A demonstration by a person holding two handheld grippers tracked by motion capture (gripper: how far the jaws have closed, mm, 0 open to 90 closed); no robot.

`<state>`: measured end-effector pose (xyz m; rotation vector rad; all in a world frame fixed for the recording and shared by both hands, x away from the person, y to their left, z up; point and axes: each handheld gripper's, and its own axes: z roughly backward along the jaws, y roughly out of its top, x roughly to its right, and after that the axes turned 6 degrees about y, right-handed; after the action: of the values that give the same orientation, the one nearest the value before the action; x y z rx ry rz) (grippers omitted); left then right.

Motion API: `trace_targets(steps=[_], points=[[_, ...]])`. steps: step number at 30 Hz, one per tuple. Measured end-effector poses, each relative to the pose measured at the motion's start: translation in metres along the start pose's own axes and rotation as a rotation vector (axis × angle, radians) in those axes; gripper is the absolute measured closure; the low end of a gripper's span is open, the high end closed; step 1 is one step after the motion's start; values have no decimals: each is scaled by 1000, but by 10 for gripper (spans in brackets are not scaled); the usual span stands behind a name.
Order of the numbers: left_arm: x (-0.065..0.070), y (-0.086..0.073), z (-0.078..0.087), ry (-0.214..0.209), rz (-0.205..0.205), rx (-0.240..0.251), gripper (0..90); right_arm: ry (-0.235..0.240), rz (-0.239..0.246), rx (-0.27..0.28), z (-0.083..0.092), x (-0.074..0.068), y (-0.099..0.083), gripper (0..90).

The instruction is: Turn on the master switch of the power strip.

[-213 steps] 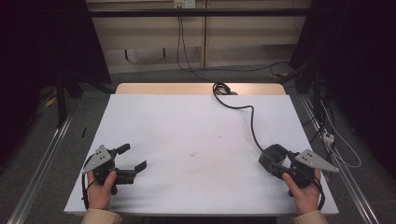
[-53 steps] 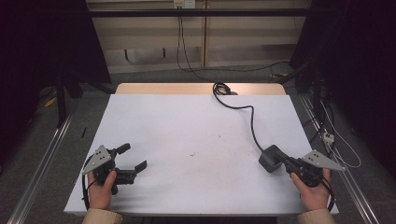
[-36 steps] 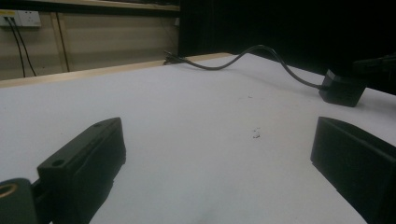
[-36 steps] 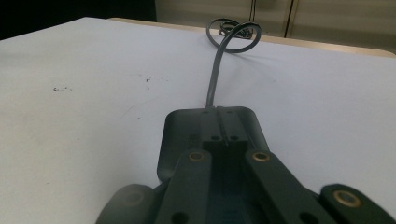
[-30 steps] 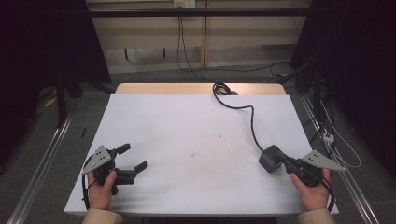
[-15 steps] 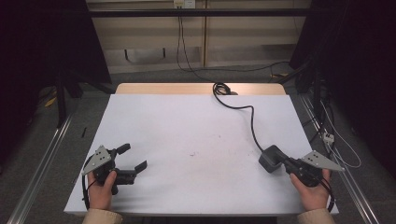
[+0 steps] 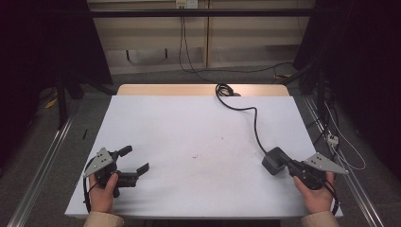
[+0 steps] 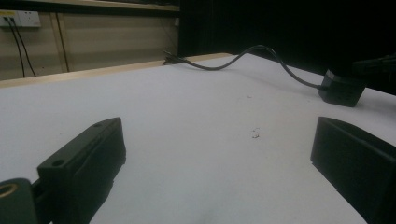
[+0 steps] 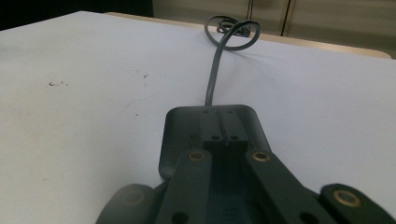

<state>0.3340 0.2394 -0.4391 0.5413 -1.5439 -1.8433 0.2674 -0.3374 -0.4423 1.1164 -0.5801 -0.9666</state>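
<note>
The right gripper (image 7: 283,164) has its fingers closed over the black adapter (image 7: 273,161), which lies on the white tabletop (image 7: 198,127) near the right edge. The left gripper (image 7: 134,161) rests at the near left, its fingers wide open and holding nothing

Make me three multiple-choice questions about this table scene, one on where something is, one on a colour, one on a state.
1. Where does the black adapter block lie?
A. by the right claw
B. by the left claw
C. on the floor

2. What colour is the table top?
A. green
B. white
C. red

3. How do the left claw's jaws stand?
A. shut on the cable
B. shut on the block
C. open, with nothing between them

Answers:
1 A: the high view shows the block at the right claw's tip.
2 B: the surface is white in every view.
3 C: the left gripper view shows bare table between its jaws.
</note>
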Motion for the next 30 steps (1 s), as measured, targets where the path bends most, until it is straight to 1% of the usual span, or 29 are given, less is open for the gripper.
trace_targets(steps=[10,17,23,30], points=[[0,0,0,0,2,2,29,-1,-12,-3,0,0,0,900],[0,0,0,0,3,3,28,-1,-6,-6,0,0,1,900],[1,0,0,1,3,3,29,-9,4,-14,0,-1,2,900],[1,0,0,1,5,4,28,-5,-5,-16,0,0,2,900]])
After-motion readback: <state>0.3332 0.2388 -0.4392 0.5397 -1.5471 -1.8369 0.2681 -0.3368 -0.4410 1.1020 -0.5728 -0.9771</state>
